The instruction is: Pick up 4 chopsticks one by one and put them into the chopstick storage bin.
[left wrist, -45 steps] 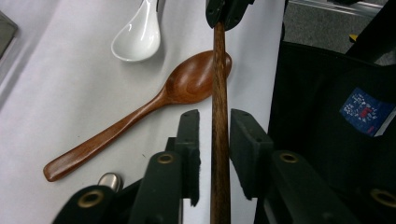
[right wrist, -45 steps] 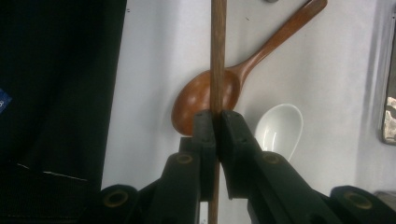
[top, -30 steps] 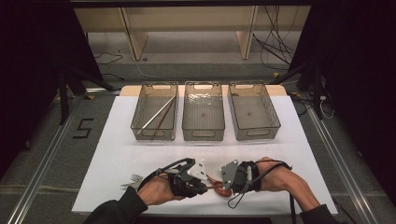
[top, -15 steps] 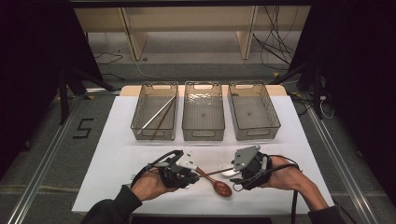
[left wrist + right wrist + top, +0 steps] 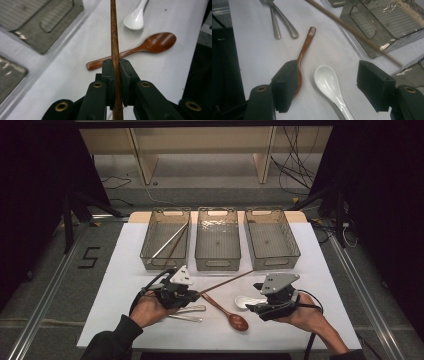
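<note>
Your left gripper [image 5: 115, 82] pinches the chopstick [image 5: 114, 37] near one end, so it could swing and clip the bins [image 5: 217, 239] ahead, while your right gripper [image 5: 334, 87], jaws just opened wide, straddles the white spoon [image 5: 329, 85].

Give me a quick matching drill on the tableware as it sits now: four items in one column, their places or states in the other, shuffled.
Items:
1. thin brown wooden chopstick
2. white ceramic soup spoon
3. reddish-brown wooden spoon
4. left clear plastic bin

Places or states:
A. lies on the white table between the open jaws of the right gripper
B. holds long utensils leaning inside
C. clamped in the left gripper
D. lies free on the table between the two grippers

Pairs: 1-C, 2-A, 3-D, 4-B
</note>
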### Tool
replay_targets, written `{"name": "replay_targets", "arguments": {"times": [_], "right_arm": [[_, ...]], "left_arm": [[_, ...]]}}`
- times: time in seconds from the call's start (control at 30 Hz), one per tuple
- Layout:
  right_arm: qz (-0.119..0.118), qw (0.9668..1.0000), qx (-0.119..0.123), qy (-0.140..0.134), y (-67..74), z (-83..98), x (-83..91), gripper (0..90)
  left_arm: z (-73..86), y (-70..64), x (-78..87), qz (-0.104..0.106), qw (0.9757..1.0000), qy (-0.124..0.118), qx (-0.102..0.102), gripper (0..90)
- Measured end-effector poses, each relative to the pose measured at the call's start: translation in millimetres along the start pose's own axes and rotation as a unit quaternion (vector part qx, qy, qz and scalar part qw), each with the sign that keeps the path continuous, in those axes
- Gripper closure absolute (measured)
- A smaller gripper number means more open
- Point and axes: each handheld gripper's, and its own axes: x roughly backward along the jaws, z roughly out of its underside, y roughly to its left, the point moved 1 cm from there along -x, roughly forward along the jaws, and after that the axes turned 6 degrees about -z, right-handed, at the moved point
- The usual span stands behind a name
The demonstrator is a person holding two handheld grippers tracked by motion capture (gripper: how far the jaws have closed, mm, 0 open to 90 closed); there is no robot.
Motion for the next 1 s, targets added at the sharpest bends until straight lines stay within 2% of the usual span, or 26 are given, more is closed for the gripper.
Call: {"name": "replay_targets", "arguments": {"times": [0.23,0.43,0.57,0.73,1.0], "right_arm": [[0.012,0.999,-0.037,-0.022,-1.1,5.9,1.7,31.0],[0.016,0.9982,-0.05,-0.027,-1.0,10.3,3.2,30.2],[0.017,0.9977,-0.058,-0.031,-0.2,11.6,4.1,30.0],[0.018,0.9973,-0.066,-0.027,-1.0,15.0,4.0,29.3],[0.021,0.9971,-0.068,-0.026,-1.6,16.1,4.8,28.2]], "left_arm": [[2.4,13.3,6.3,-0.014,0.9992,-0.015,0.033,82.8],[2.5,23.4,10.5,-0.019,0.998,-0.024,0.055,82.8],[1.1,32.5,15.9,-0.029,0.9972,-0.032,0.061,82.8],[1.6,51.7,25.8,-0.047,0.9946,-0.044,0.081,82.8],[6.2,81.3,35.0,-0.076,0.9879,-0.057,0.123,82.8]]}}
